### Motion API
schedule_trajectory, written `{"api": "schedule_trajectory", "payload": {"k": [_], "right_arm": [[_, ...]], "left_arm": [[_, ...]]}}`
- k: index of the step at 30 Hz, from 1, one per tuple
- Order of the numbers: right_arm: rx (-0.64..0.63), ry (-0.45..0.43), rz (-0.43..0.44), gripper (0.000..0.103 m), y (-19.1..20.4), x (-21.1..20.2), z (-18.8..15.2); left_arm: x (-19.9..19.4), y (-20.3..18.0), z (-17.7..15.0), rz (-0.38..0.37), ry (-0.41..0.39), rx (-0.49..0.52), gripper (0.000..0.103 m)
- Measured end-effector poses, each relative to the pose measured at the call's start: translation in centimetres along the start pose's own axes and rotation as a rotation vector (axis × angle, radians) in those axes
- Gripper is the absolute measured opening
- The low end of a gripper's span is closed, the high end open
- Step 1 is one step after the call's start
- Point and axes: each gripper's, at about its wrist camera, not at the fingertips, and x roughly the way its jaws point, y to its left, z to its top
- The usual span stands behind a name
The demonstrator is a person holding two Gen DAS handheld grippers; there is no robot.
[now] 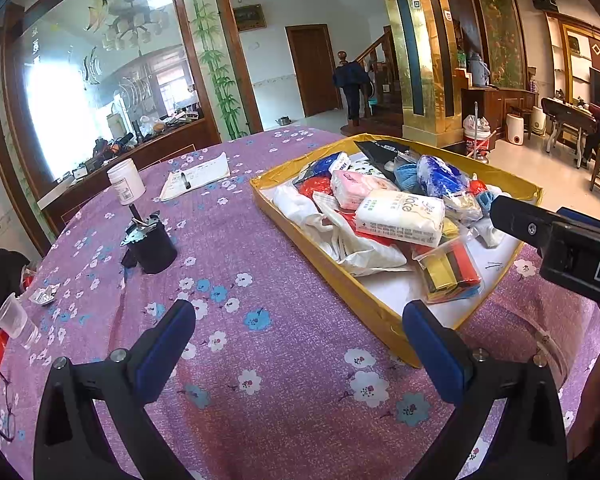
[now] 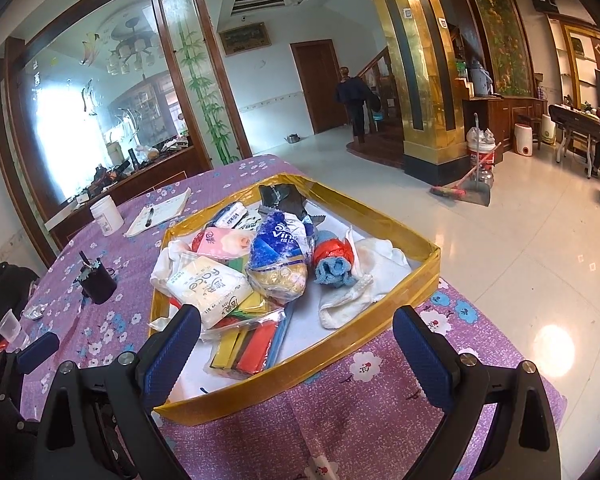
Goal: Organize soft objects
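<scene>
**Both grippers held wide over the table, tray of soft goods untouched**

Looking along the left gripper [image 1: 299, 330], its blue-padded fingers [image 1: 165, 350] stood spread apart with nothing between them, above the purple flowered tablecloth [image 1: 236, 248]. The gold-rimmed tray [image 1: 320, 248] lay just ahead and to the right — heaped with soft things: a white tissue pack [image 1: 400, 218], a pink pack [image 1: 354, 188], a blue-and-white bag [image 1: 440, 176] and a clear pouch of coloured strips [image 1: 452, 272]. A black cup [image 1: 154, 246], a white jar [image 1: 126, 181] and a notepad [image 1: 196, 176] sat to the left, well apart from the tray.

From the right wrist, the right gripper [image 2: 296, 344] also hung released and empty, poised over the tray's near rim [image 2: 300, 376]. The tissue pack [image 2: 208, 284] lay close to its left finger — whether they touched could not be told. A rolled blue towel [image 2: 332, 272] rested beside a white cloth [image 2: 352, 300].
</scene>
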Motion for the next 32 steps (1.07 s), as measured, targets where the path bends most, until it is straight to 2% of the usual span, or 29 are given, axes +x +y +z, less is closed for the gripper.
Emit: {"api": "schedule_trajectory", "payload": {"k": [32], "right_arm": [[0.019,-0.025,0.006,0.099,-0.4,-0.7,0.3]], "left_arm": [[-1.3,-0.5,0.1,-0.010,-0.035,0.029,0.103]]}}
